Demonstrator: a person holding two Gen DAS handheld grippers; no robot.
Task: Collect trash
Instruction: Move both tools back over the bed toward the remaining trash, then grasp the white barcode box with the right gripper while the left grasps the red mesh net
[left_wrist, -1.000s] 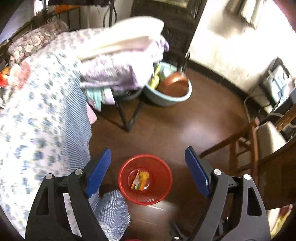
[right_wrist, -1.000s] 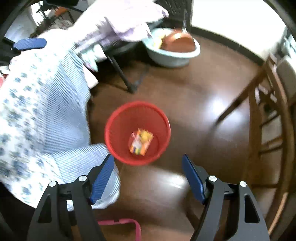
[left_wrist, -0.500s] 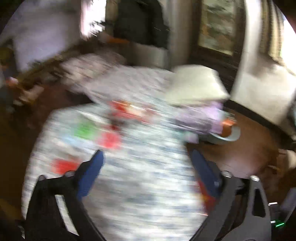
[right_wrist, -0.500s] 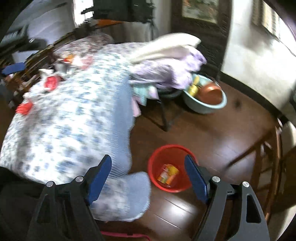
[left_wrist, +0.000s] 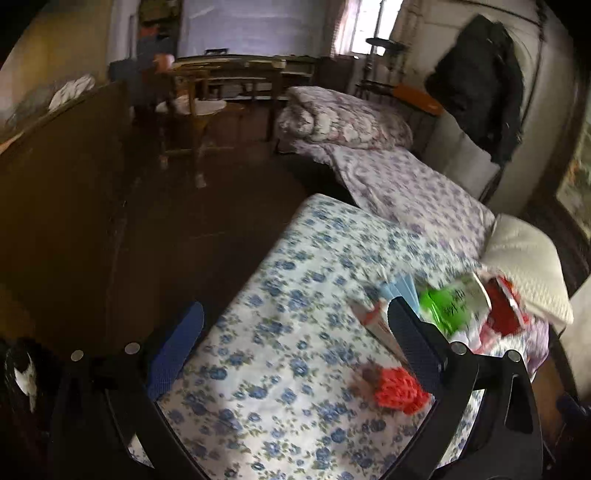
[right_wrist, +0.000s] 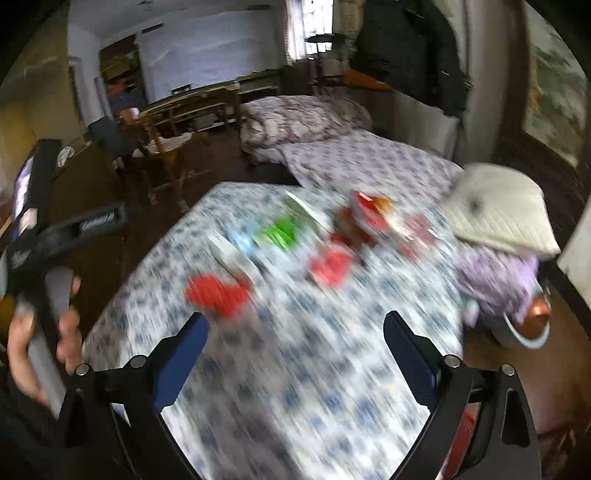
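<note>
My left gripper (left_wrist: 295, 328) and right gripper (right_wrist: 295, 336) gape wide, just opened further, holding nothing. Red crumpled wrapper (left_wrist: 400, 389) lies at 4 o'clock, beside my left gripper's right jaw.

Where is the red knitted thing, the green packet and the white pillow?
red knitted thing (left_wrist: 400, 391), left wrist view, middle of its knit.
green packet (left_wrist: 448, 301), left wrist view, green front.
white pillow (left_wrist: 524, 266), left wrist view, quilted top.

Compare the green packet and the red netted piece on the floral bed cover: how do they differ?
The green packet is a smooth printed wrapper with white lettering; the red netted piece is a knobbly, crumpled clump. The green packet lies farther up the floral cover, amid other litter near the white pillow; the red netted piece lies nearer the camera, almost alone. Both rest loose on the cover, ungripped.
</note>
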